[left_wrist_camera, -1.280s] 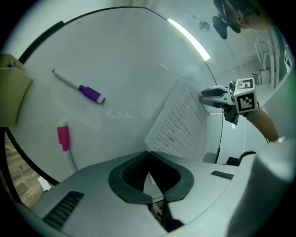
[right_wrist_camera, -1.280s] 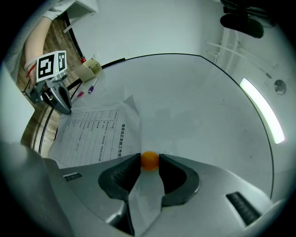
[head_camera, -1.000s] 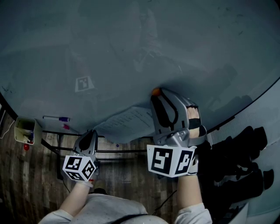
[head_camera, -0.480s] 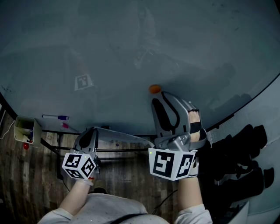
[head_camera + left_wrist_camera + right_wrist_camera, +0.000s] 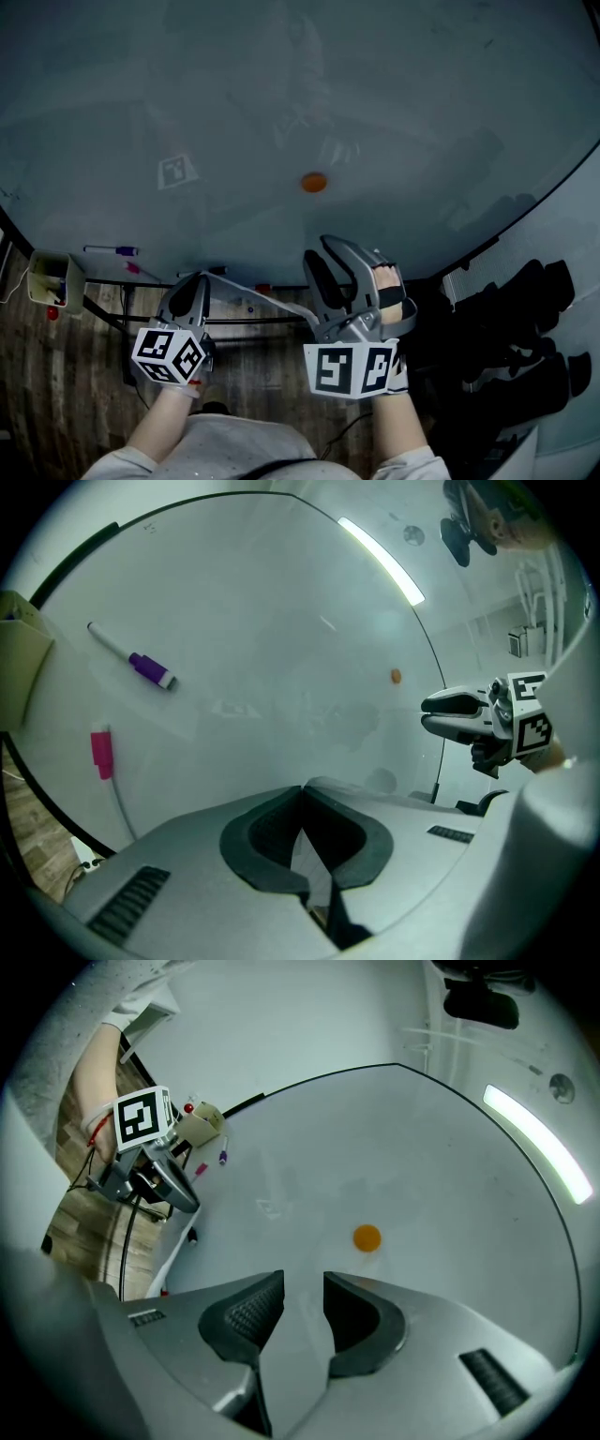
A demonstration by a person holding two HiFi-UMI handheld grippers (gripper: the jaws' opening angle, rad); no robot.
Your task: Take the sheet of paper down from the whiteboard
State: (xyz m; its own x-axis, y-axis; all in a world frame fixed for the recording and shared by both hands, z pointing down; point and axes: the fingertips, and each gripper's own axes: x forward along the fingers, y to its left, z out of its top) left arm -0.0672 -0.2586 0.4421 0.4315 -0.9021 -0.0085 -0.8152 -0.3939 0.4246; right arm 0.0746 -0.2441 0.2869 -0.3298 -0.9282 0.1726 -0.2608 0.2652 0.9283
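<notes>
Paper [image 5: 309, 858] lowered, left gripper [image 5: 303, 794] clamping; right gripper [image 5: 303, 1286] gaping.

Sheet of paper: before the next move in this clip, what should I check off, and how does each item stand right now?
1. Sheet of paper gripped by the left gripper: ok, its jaws are shut on an edge of the sheet.
2. Sheet free of the whiteboard: ok, in the head view it lies edge-on below the board's lower rim.
3. Orange magnet apart from the sheet: ok, it sits alone on bare board.
4. Right gripper free to help: ok, jaws apart with nothing between them.
5. Sheet untorn and uncreased: cannot tell, only its edge shows.
</notes>
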